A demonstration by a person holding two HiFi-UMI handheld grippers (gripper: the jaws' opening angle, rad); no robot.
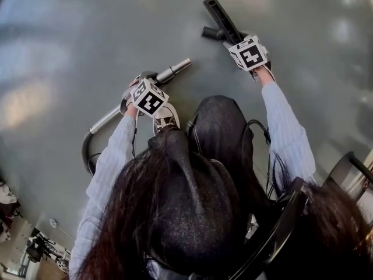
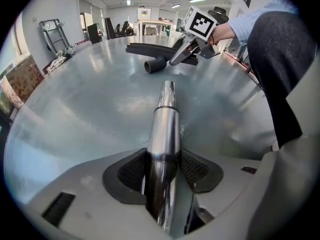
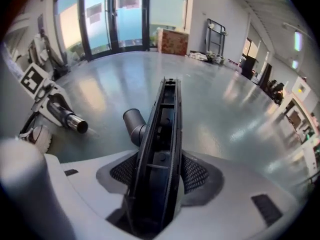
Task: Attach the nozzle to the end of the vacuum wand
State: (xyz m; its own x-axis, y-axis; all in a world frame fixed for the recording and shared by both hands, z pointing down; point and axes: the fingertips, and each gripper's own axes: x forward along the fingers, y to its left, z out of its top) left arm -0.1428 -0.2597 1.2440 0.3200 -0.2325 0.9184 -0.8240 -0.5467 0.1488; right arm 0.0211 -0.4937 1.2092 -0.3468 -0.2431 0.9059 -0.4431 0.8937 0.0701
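Observation:
The silver vacuum wand (image 1: 175, 70) lies low over the grey floor, its open end pointing right. My left gripper (image 1: 141, 80) is shut on it: in the left gripper view the wand (image 2: 165, 129) runs between both pads, held by the left gripper (image 2: 162, 173). The black nozzle (image 1: 218, 13), a long flat head with a short round neck, is farther right. My right gripper (image 1: 238, 38) is shut on its bar. In the right gripper view the nozzle (image 3: 162, 134) stands edge-up in the right gripper (image 3: 157, 178), neck toward the wand (image 3: 67, 118). Wand end and neck are apart.
The wand's curved handle and dark hose (image 1: 87, 150) trail to the lower left. The person's shoe (image 1: 165, 118) rests beside the left gripper. A black chair (image 1: 349, 168) is at the right edge. A cart (image 2: 52, 29) and glass doors (image 3: 107, 14) stand far off.

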